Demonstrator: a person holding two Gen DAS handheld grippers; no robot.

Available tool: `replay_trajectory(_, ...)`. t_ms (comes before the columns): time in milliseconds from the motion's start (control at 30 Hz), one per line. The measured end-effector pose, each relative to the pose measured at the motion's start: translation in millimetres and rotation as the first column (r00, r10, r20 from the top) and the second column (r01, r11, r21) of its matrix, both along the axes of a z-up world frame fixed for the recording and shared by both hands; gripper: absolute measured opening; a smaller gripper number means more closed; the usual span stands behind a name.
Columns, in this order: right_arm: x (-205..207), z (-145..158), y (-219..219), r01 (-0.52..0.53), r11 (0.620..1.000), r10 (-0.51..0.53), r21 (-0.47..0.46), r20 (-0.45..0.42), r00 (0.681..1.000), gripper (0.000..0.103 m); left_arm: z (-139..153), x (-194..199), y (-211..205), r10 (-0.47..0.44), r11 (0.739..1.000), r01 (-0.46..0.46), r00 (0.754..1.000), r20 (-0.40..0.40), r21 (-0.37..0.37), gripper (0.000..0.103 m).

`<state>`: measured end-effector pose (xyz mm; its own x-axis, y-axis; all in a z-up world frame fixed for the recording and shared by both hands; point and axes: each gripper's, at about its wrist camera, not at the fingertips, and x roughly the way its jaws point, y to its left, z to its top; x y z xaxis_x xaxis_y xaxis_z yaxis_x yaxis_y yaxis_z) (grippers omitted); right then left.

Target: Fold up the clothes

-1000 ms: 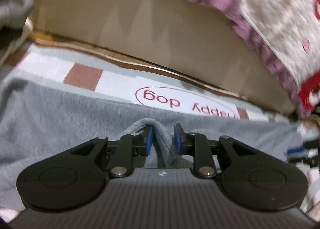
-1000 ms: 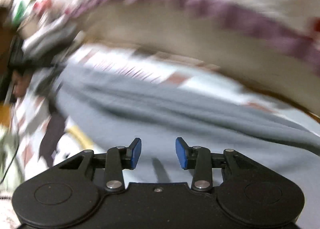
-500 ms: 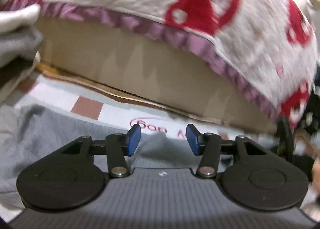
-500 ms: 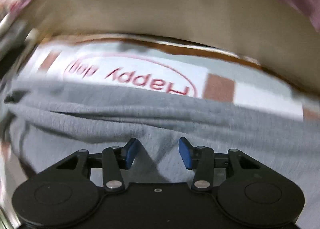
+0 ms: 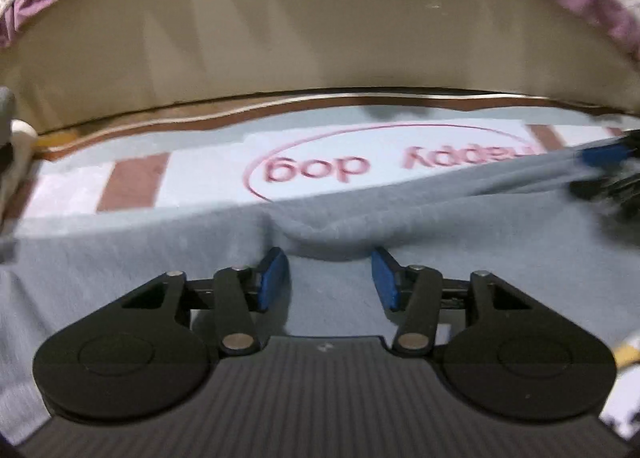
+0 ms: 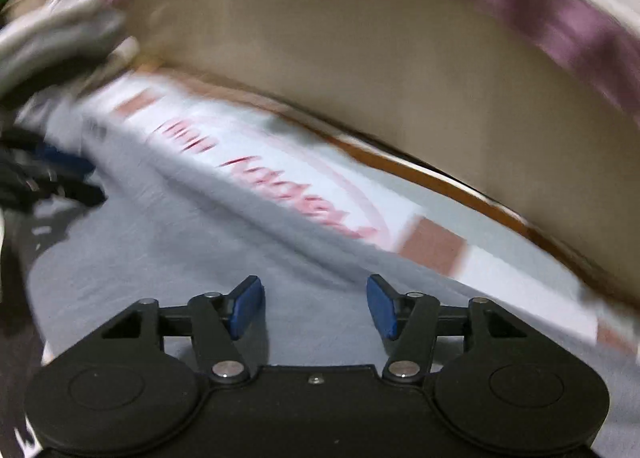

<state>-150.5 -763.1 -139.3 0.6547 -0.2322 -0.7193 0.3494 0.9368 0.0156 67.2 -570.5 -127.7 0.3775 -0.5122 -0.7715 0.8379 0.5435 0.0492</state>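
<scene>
Patterned mat (image 5: 132,182) with brown blocks, brown border and a red-oval "happy dog" print (image 5: 384,166), seen upside down, carries a grey garment (image 5: 160,254) spread flat on it, a raised fold along its far edge.

My two wrist cameras peer steeply down past their blue fingers (image 5: 272,278), close over the grey garment (image 5: 120,266); both views share the "Happy dog" mat (image 6: 280,162).
</scene>
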Motion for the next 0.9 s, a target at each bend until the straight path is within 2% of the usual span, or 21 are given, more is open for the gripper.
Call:
replay_trajectory(33,-10,2,-13,0.052,0.999,-0.052,-0.016,0.003,0.999,0.056,-2,0,-2,-0.014,1.0,0.014,1.0,0.02,0.009,0.049)
replay_trajectory(100,-36,5,-36,0.184,0.98,-0.186,-0.077,-0.018,0.982,0.055,-1,-2,-2,-0.032,0.999,0.031,0.998,0.045,0.028,0.049)
replay_trajectory(167,-83,13,-60,0.338,0.936,-0.337,-0.095,0.025,0.941,0.055,0,-2,-1,-0.04,0.999,0.038,0.998,0.05,0.036,0.049)
replay_trajectory(233,-145,22,-76,0.486,0.871,-0.479,-0.075,0.098,0.873,0.058,1,-1,0,-0.05,0.998,0.048,0.998,0.048,0.039,0.049)
replay_trajectory(300,-200,27,-84,0.6,0.799,-0.59,-0.048,0.131,0.796,0.058,0,2,-1,-0.056,0.998,0.054,0.997,0.044,0.038,0.048)
replay_trajectory(333,-228,29,-87,0.651,0.758,-0.643,-0.032,0.134,0.754,0.059,0,2,0,-0.058,0.998,0.056,0.997,0.046,0.037,0.048)
replay_trajectory(433,-282,27,-99,0.737,0.676,-0.734,0.022,0.116,0.669,0.064,0,-4,-1,-0.056,0.998,0.054,0.996,0.065,0.043,0.048)
replay_trajectory(533,-300,16,-109,0.759,0.648,-0.761,0.062,0.087,0.643,0.065,1,-9,0,-0.052,0.997,0.047,0.994,0.093,0.056,0.048)
replay_trajectory(600,-296,11,-113,0.752,0.658,-0.752,0.022,0.074,0.655,0.07,0,-12,1,-0.062,0.996,0.053,0.99,0.127,0.068,0.046)
replay_trajectory(667,-287,2,-117,0.735,0.677,-0.732,-0.047,0.066,0.678,0.08,-1,-13,3,-0.069,0.995,0.057,0.986,0.154,0.083,0.041)
replay_trajectory(700,-282,-3,-120,0.725,0.684,-0.723,-0.077,0.059,0.688,0.091,-1,-13,3,-0.071,0.994,0.057,0.984,0.161,0.088,0.039)
replay_trajectory(767,-279,-15,-131,0.721,0.689,-0.716,-0.075,0.084,0.693,0.095,-1,-10,4,-0.069,0.994,0.054,0.984,0.165,0.095,0.033)
replay_trajectory(800,-280,-17,-136,0.717,0.694,-0.709,-0.055,0.114,0.696,0.093,-1,-9,4,-0.066,0.994,0.051,0.984,0.166,0.097,0.03)
replay_trajectory(867,-282,-15,-142,0.699,0.715,-0.685,-0.04,0.161,0.71,0.042,-1,-6,6,-0.059,0.993,0.04,0.983,0.176,0.107,0.024)
replay_trajectory(900,-282,-9,-144,0.682,0.73,-0.666,-0.049,0.177,0.725,0.007,-1,-6,8,-0.048,0.993,0.025,0.979,0.196,0.117,0.024)
